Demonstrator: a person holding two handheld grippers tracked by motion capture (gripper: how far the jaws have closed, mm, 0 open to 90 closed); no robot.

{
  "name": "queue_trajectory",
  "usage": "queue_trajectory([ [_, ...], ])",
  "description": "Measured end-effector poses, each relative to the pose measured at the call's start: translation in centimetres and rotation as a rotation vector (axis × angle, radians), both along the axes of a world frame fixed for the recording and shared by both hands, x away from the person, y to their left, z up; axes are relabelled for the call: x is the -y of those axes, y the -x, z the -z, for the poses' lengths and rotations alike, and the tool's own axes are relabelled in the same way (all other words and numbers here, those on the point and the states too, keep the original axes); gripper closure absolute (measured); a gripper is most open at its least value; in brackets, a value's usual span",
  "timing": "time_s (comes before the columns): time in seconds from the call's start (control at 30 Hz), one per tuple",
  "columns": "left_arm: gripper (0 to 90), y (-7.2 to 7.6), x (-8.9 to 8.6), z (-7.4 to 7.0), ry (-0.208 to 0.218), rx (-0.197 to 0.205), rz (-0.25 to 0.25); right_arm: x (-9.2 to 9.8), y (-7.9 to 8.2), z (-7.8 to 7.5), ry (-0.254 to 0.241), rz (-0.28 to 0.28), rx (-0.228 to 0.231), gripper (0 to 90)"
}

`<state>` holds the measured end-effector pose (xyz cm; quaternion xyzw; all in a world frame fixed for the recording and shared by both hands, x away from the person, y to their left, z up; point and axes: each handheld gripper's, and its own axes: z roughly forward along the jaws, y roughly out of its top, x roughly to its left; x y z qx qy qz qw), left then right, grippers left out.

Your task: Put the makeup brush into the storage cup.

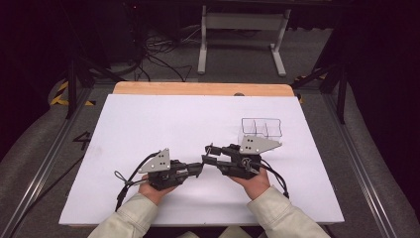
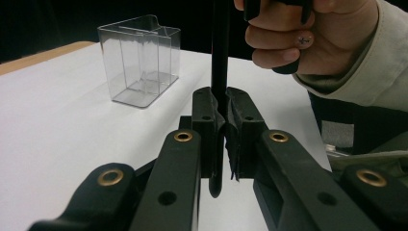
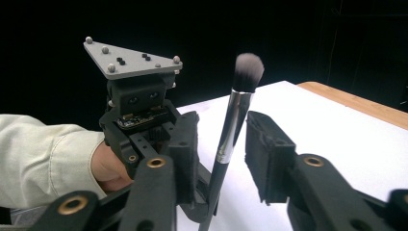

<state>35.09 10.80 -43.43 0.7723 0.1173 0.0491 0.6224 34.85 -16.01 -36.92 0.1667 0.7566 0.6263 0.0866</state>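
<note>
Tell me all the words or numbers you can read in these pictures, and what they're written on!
"4": a big dark number on the grey floor left of the table; what comes after it is hidden.
The makeup brush, the clear plastic box and the grippers carry no writing that can be read.
The black and yellow stripes on the floor are only a marking, not words.

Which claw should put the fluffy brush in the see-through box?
The right claw, probably. The clear box stands just beyond it on the right side of the table, and its jaws already flank the brush without gripping it. The left claw, farther from the box, is shut on the handle.
</note>
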Motion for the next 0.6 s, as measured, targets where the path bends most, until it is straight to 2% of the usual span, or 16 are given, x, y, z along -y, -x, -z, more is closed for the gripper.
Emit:
queue_trajectory([
  [0.17, 83.2, 0.04, -0.01, -0.03, -0.003, 0.005, 0.000, -0.14, 0.06, 0.11, 0.000, -0.005, -0.007, 73.6],
  [0.3, 83.2, 0.17, 0.07, -0.04, -0.003, 0.024, 0.003, 0.06, -0.09, 0.20, -0.030, -0.010, -0.035, 81.7],
  [0.6, 82.9, 0.25, 0.06, -0.06, -0.005, 0.032, 0.011, 0.04, 0.01, 0.22, -0.040, -0.018, -0.038, 83.2],
])
